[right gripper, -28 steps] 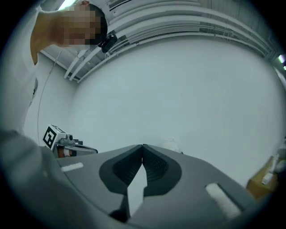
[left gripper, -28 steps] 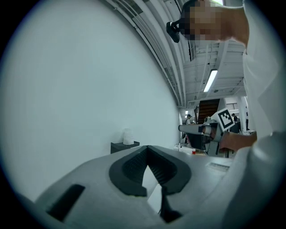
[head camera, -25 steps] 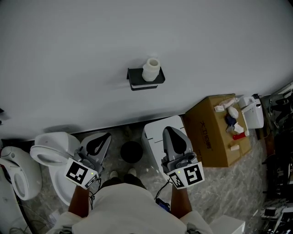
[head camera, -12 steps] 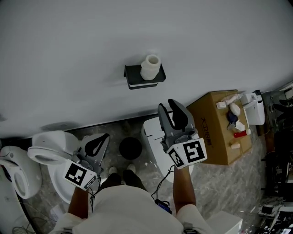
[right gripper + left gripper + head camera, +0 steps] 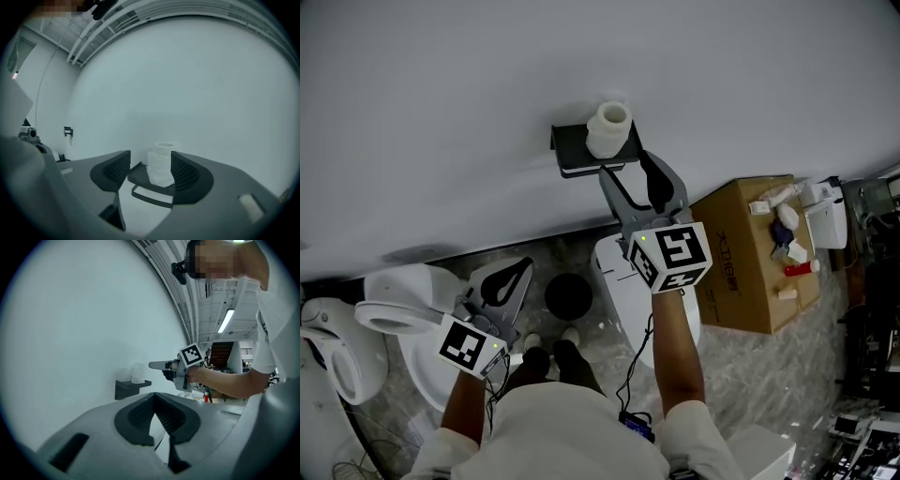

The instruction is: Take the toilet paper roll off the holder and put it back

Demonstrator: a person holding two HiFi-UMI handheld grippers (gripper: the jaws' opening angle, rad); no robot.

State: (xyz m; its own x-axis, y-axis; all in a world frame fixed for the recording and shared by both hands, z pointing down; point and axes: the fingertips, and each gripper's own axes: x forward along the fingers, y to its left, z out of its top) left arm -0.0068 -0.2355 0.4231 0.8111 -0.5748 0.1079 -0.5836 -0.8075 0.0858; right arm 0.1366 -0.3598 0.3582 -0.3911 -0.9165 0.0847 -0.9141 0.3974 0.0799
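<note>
Right gripper (image 5: 625, 171): up at the holder (image 5: 574, 150), jaws opening and wide apart, pads pressing on nothing.
Toilet paper roll (image 5: 608, 129): upright on the black wall holder; in the right gripper view it stands between the jaws, not gripped.
Left gripper (image 5: 501, 288): low by the person's side, jaws closed together, empty.

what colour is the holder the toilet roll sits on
The holder is black, clearest in the head view.

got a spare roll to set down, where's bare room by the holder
The holder shelf is bare left of the toilet paper roll, as is the wall around it. Crowded at the shelf's front right, where the right claw is opening toward the roll, gripping nothing.
</note>
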